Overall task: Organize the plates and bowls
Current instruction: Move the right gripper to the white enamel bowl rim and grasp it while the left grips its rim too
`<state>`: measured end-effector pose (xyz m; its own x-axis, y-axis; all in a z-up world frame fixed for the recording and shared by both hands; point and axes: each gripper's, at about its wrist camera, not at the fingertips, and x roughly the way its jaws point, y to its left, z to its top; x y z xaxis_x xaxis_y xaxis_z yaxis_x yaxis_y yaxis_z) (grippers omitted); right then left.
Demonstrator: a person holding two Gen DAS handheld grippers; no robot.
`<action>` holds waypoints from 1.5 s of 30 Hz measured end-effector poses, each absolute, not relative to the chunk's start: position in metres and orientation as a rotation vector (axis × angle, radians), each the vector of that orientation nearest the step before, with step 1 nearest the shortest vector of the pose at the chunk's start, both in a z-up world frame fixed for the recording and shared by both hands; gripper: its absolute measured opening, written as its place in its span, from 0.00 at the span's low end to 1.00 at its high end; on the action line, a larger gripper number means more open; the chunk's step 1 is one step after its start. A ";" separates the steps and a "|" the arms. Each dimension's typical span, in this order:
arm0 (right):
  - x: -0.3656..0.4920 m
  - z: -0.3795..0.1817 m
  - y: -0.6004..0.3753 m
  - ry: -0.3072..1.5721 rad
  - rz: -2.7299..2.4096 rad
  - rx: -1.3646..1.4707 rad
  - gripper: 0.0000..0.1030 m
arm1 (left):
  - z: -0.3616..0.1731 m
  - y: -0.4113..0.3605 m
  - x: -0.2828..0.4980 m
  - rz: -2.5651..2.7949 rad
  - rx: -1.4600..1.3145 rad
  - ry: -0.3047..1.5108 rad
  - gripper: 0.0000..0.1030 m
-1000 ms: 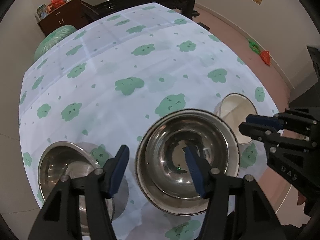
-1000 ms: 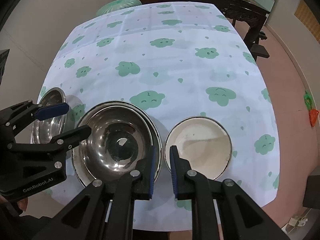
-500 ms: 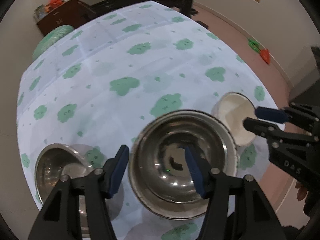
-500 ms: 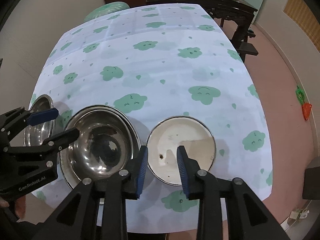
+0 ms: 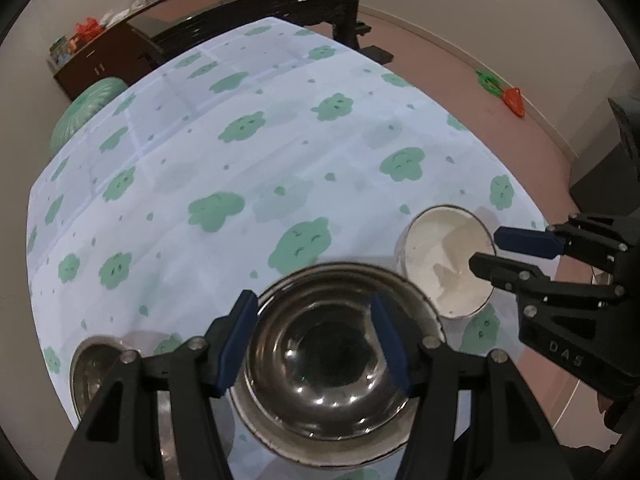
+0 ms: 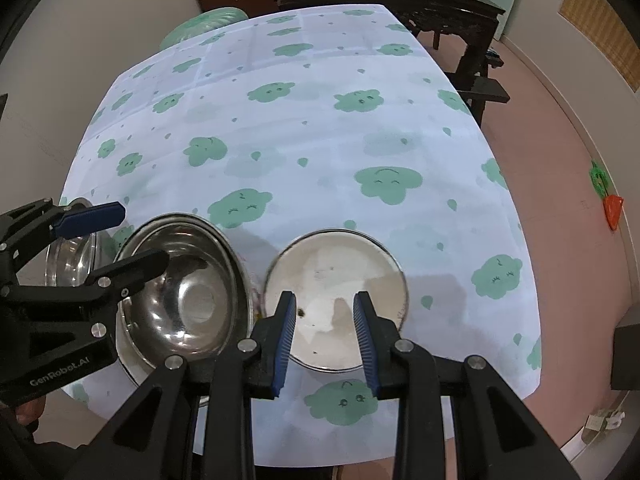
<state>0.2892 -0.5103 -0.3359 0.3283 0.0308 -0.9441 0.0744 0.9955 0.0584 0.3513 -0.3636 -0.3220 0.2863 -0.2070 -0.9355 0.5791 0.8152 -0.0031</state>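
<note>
A large steel bowl (image 5: pixel 324 364) (image 6: pixel 180 292), which seems nested in a second steel dish, sits near the table's front edge. My left gripper (image 5: pixel 312 340) (image 6: pixel 136 236) hangs open above it, one finger over its left rim and the other over its inside. To its right stands a white bowl (image 5: pixel 444 260) (image 6: pixel 336 280) with small dark specks inside. My right gripper (image 6: pixel 325 328) (image 5: pixel 484 252) is open over the white bowl's near half, with nothing pressed between the pads. A smaller steel bowl (image 5: pixel 96 372) (image 6: pixel 68 256) stands at the far left.
The table (image 5: pixel 280 140) wears a pale cloth with green cloud prints. All three bowls stand close to its front edge. Behind it stand a dark wooden sideboard (image 5: pixel 260 4) and a green cushion (image 5: pixel 88 104). An orange toy (image 5: pixel 512 100) lies on the floor.
My right gripper's jaws have spread and it has slid right, from the gap between the bowls to over the white bowl. My left gripper has shifted right over the large steel bowl.
</note>
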 end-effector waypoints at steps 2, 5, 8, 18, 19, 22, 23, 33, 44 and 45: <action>0.288 -0.338 -0.515 1.240 -0.034 0.099 0.31 | -0.323 -0.373 0.354 -0.566 0.375 1.174 0.58; 0.286 -0.342 -0.523 1.247 -0.046 0.113 0.31 | -0.323 -0.386 0.358 -0.582 0.393 1.170 0.58; 0.285 -0.345 -0.533 1.252 -0.063 0.129 0.31 | -0.326 -0.396 0.361 -0.594 0.408 1.172 0.58; 0.279 -0.358 -0.564 1.269 -0.110 0.185 0.31 | -0.343 -0.430 0.367 -0.634 0.482 1.205 0.58; 0.278 -0.360 -0.567 1.273 -0.112 0.191 0.31 | -0.344 -0.432 0.367 -0.638 0.486 1.206 0.58; 0.275 -0.364 -0.573 1.280 -0.119 0.204 0.31 | -0.348 -0.439 0.369 -0.642 0.503 1.212 0.58; 0.275 -0.365 -0.574 1.282 -0.120 0.209 0.31 | -0.349 -0.441 0.369 -0.645 0.506 1.213 0.58; 0.274 -0.375 -0.583 1.290 -0.107 0.255 0.31 | -0.361 -0.456 0.374 -0.655 0.560 1.234 0.58; 0.275 -0.385 -0.588 1.291 -0.072 0.311 0.31 | -0.370 -0.465 0.373 -0.682 0.587 1.252 0.55; 0.276 -0.386 -0.587 1.293 -0.069 0.314 0.31 | -0.371 -0.466 0.374 -0.685 0.587 1.255 0.55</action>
<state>0.2758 -0.5874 -0.3862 0.2787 0.1242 -0.9523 0.2246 0.9557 0.1904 0.3738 -0.4656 -0.3710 0.1659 -0.1424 -0.9758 0.7439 0.6677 0.0291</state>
